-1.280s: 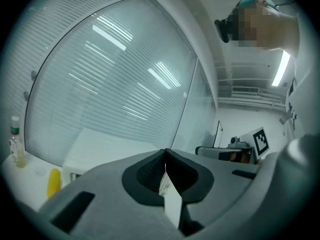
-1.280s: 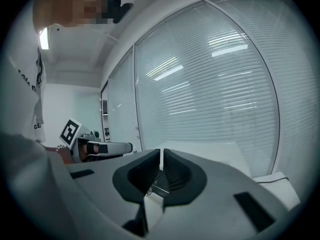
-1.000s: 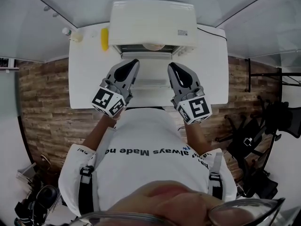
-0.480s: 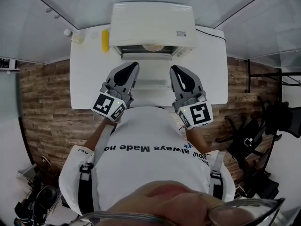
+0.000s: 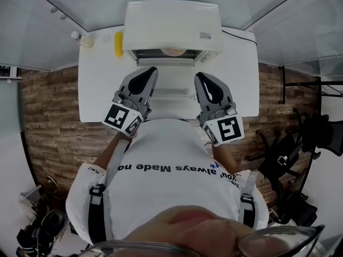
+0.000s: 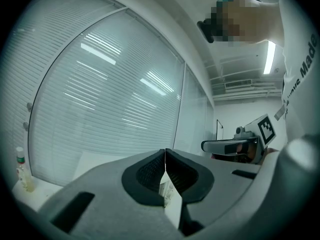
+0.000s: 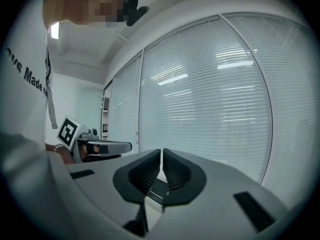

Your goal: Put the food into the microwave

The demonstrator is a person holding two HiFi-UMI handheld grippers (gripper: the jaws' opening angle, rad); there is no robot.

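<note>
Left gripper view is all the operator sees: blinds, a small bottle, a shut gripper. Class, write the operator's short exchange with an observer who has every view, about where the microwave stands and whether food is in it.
Operator: I see no microwave. Where is it?
Observer: The head view shows the microwave standing at the far edge of the white table.
Operator: Is any food in it yet?
Observer: Its front is open, and a pale round item shows just inside. I cannot tell what it is.
</note>
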